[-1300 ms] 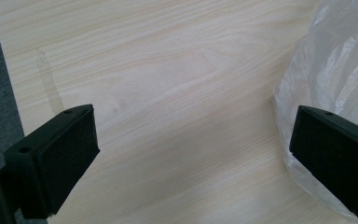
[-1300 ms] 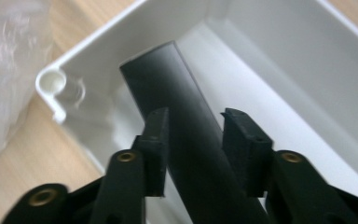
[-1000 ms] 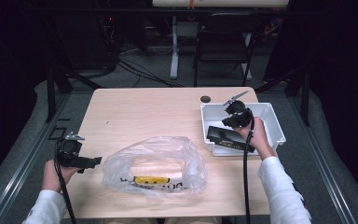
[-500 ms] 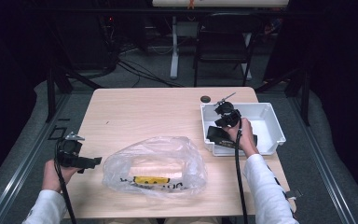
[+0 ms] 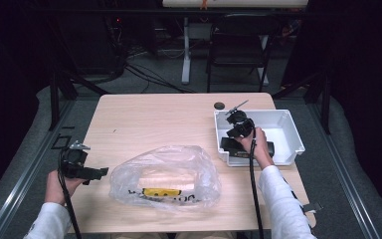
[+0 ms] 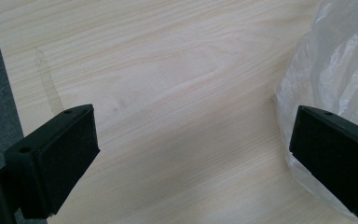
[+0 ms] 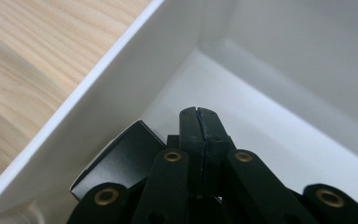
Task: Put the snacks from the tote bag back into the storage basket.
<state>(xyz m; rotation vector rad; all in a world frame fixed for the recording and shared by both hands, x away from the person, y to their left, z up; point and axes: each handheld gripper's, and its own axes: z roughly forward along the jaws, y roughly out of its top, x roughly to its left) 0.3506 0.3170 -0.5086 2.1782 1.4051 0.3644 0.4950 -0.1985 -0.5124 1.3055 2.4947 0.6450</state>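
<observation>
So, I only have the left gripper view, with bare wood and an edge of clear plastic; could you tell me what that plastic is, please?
Observer: It is a clear plastic bag lying on the near side of the table, with something pale and a yellow patch inside.
Operator: Thank you, and where is the right gripper?
Observer: The right gripper is down inside a white tray at the table's right edge, jaws shut with nothing between them.
Operator: Is anything in that tray?
Observer: A black box lies in it, right beside the gripper.
</observation>
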